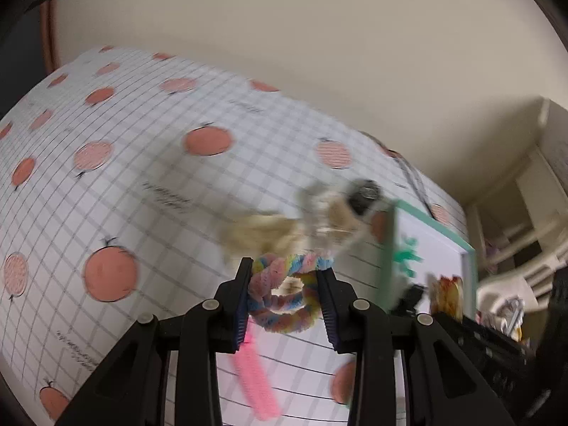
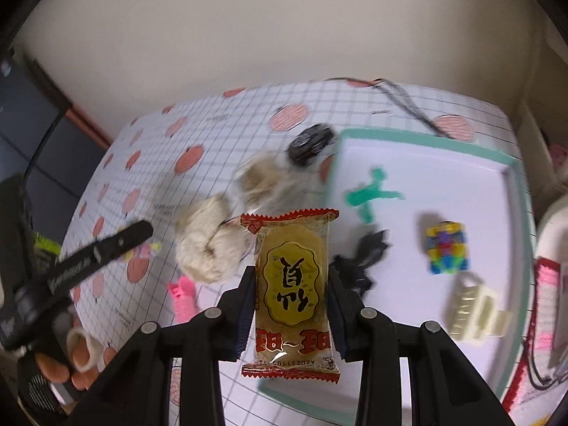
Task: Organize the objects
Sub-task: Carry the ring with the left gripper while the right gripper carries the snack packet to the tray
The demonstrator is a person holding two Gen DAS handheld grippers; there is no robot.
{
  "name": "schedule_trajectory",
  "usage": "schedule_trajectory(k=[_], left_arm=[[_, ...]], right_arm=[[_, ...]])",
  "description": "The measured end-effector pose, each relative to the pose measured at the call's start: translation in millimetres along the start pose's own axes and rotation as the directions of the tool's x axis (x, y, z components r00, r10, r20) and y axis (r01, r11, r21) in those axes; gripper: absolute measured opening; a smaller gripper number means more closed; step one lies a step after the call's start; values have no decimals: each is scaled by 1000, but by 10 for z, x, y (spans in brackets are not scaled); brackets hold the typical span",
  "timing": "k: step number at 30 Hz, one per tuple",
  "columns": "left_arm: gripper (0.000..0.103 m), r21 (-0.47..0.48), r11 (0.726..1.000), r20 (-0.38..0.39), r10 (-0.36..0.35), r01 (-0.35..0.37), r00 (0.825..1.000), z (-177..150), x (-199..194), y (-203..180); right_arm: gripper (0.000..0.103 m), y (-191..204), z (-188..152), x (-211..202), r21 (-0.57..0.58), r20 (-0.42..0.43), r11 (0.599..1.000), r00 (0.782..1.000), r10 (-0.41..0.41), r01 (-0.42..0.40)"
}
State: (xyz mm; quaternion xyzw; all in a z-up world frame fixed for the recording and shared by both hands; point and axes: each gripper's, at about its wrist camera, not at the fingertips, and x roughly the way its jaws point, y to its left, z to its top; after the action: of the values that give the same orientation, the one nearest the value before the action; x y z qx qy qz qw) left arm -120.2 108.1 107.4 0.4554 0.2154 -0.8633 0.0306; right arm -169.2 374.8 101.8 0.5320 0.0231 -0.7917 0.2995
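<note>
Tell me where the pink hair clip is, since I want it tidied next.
In the right wrist view, the pink hair clip lies on the checked tablecloth, left of the right gripper, just below the fluffy cream scrunchie, outside the green-rimmed tray.

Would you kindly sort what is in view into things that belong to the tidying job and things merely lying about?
In the job:
- snack packet, held in the right gripper
- pastel scrunchie, held in the left gripper
- green-rimmed tray
- toy block figure in the tray

Lying about:
- black cable
- patterned tablecloth
</note>
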Motion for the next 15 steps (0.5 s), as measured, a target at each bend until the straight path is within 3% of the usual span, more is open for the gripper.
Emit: schedule_trajectory(k=[8,15], left_arm=[[36,163,982,10,-100,97,995,-225,-40,-713],[36,273,948,-54,-152,161,987,-524,154,-1233]], right_arm=[[39,-542,47,-335,90,79,994,995,-63,55],[39,-961,64,-543,171,141,977,978,-155,130]])
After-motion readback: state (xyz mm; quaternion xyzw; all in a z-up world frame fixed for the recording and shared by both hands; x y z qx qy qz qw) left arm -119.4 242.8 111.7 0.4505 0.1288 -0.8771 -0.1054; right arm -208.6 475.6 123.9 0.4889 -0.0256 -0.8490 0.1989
